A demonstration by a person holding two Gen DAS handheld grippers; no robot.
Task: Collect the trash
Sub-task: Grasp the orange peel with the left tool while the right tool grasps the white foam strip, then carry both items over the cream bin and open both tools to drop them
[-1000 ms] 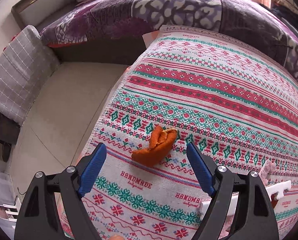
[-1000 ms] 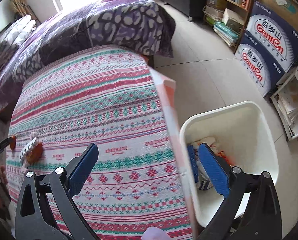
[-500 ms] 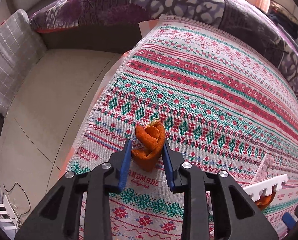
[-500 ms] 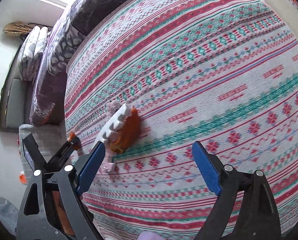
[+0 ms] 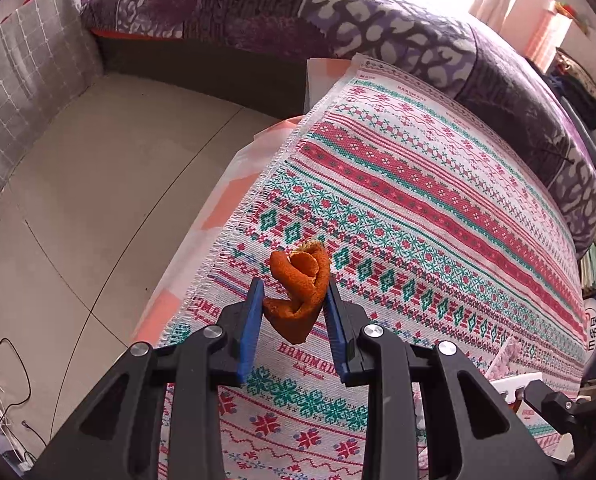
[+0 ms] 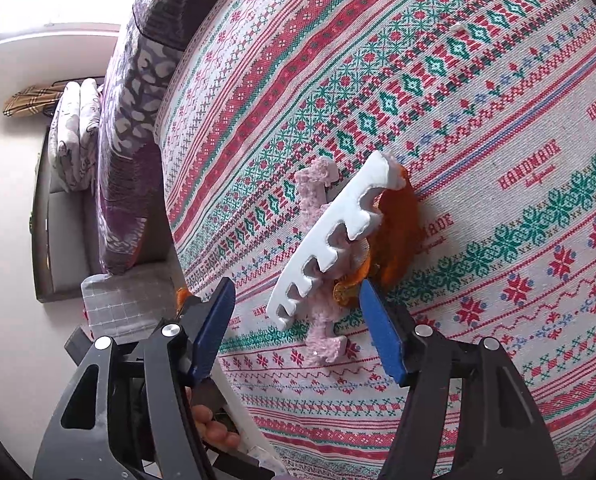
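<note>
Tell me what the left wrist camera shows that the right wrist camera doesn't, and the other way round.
Left wrist only: the left gripper shut on a curled orange peel.

Right wrist only: the right gripper, jaws closing around a white notched foam piece, pink foam piece and another peel, not yet gripping.

Both: the patterned tablecloth.

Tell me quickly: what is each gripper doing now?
Left gripper: shut on the orange peel.
Right gripper: closing around the white foam piece, not gripping yet.
</note>
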